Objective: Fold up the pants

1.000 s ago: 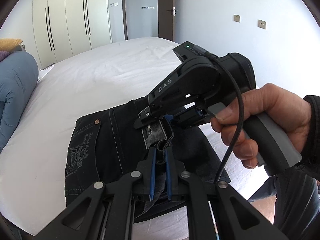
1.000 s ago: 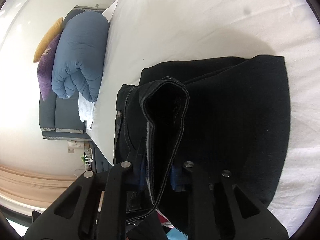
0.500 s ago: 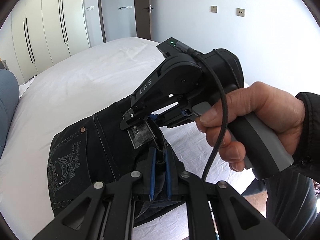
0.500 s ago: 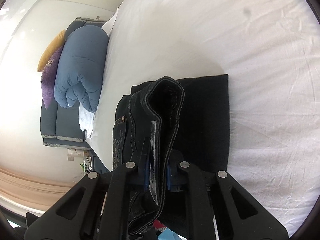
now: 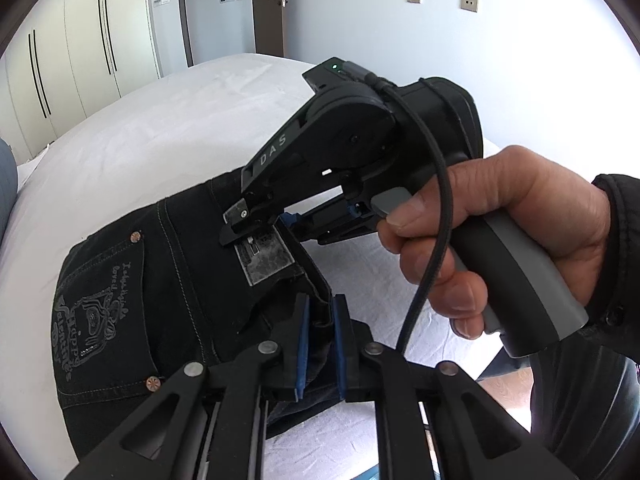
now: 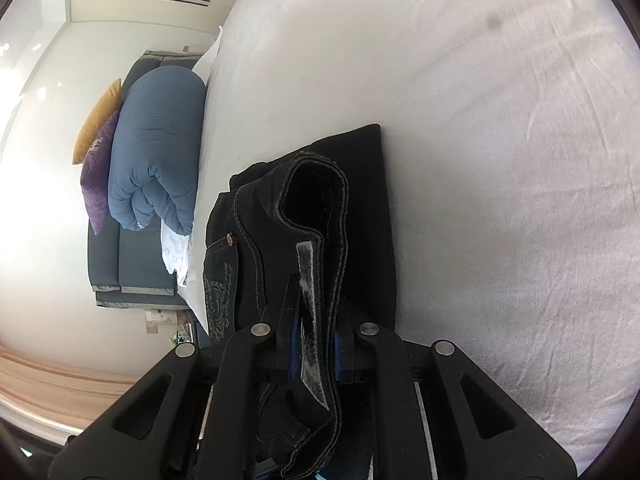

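Black jeans (image 5: 132, 280), folded into a compact stack, lie on the white bed (image 5: 168, 136); a back pocket with grey embroidery faces up. My left gripper (image 5: 320, 344) is shut on the waistband edge, blue pads pinching the denim. My right gripper (image 5: 256, 224), held by a hand, is shut on the same waistband next to the grey patch label (image 5: 266, 256). In the right wrist view the right gripper (image 6: 316, 344) clamps the waistband of the jeans (image 6: 320, 200), which loops open in front of it, lifted off the bed (image 6: 500, 160).
A rolled blue duvet (image 6: 156, 152) with purple and yellow cushions lies at the head of the bed. White wardrobes (image 5: 80, 48) and a door stand beyond the bed. The bed edge and floor are at the lower right in the left wrist view.
Both grippers have carried the waistband over the folded legs, so less dark cloth shows beyond it. The view has swung away from the duvet. Both grips are unchanged.
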`<state>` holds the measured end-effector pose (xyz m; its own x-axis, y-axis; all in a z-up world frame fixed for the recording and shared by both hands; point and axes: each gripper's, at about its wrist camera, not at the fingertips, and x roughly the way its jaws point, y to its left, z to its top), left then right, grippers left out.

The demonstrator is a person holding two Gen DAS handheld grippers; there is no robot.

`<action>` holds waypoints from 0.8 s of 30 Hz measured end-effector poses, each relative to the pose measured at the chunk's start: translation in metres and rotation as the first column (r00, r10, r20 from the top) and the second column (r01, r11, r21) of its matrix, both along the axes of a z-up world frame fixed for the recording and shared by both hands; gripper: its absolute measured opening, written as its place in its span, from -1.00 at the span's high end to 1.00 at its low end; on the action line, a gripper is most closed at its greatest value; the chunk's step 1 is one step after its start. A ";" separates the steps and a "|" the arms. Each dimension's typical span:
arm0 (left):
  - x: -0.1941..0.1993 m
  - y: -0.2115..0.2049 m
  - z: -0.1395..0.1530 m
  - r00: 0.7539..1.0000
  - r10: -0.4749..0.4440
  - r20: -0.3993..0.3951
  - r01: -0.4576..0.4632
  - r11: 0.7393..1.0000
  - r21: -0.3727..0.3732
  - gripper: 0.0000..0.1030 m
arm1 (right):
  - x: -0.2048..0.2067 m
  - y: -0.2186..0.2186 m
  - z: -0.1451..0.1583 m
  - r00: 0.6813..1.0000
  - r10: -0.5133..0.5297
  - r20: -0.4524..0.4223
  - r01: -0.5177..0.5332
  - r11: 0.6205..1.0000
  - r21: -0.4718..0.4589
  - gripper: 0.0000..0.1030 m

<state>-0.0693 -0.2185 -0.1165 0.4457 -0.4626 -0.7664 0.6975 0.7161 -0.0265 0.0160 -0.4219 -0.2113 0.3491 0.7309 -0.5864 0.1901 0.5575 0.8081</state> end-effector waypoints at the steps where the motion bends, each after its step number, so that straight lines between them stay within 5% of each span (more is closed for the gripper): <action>1: 0.001 0.001 -0.001 1.000 -0.004 -0.022 0.003 1.000 -0.018 0.55 | -0.002 -0.001 -0.003 1.000 0.003 0.010 -0.003 1.000 0.018 0.77; 3: -0.002 0.006 -0.001 0.998 -0.022 -0.057 0.018 0.998 -0.067 0.22 | -0.006 -0.007 -0.010 1.000 -0.010 0.009 0.010 0.997 0.075 0.73; 5: -0.006 0.013 0.008 0.998 -0.026 -0.056 0.020 0.994 -0.110 -0.34 | -0.009 -0.013 -0.014 1.000 -0.027 0.007 0.026 0.992 0.123 0.68; 7: -0.008 0.027 0.019 0.999 -0.001 -0.046 -0.005 0.990 -0.138 -0.64 | -0.015 -0.018 -0.012 0.999 -0.043 0.017 0.040 0.991 0.125 0.60; 10: -0.004 0.055 0.030 0.995 0.062 -0.078 -0.076 0.980 -0.184 -0.71 | -0.024 -0.030 -0.002 0.995 -0.088 0.041 0.083 0.991 0.107 0.21; 11: 0.002 0.068 0.033 0.991 0.093 -0.101 -0.111 0.974 -0.197 -0.71 | -0.028 -0.037 0.002 0.992 -0.117 0.043 0.112 0.988 0.102 -0.21; 12: 0.008 0.079 0.035 0.986 0.122 -0.116 -0.143 0.969 -0.200 -0.71 | -0.033 -0.044 0.007 0.987 -0.152 0.053 0.146 0.983 0.110 -0.30; 18: 0.056 0.142 0.048 0.958 0.268 -0.099 -0.282 0.941 -0.188 -0.71 | -0.035 -0.040 0.047 0.979 -0.127 0.162 0.093 0.975 0.201 -0.26; 20: 0.075 0.154 0.050 0.955 0.280 -0.101 -0.294 0.940 -0.175 -0.53 | -0.028 -0.022 0.055 0.979 -0.082 0.184 0.049 0.983 0.178 -0.17; 21: 0.083 0.159 0.050 0.957 0.273 -0.104 -0.287 0.942 -0.175 -0.39 | -0.025 -0.013 0.056 0.980 -0.063 0.186 0.034 0.987 0.159 0.05; 23: 0.106 0.167 0.044 0.952 0.272 -0.139 -0.291 0.946 -0.145 0.44 | -0.015 0.005 0.053 0.986 -0.029 0.163 0.010 0.993 0.117 0.46; 24: 0.117 0.172 0.038 0.946 0.280 -0.163 -0.302 0.945 -0.129 0.70 | -0.011 0.013 0.049 0.989 -0.013 0.148 -0.001 0.996 0.094 0.46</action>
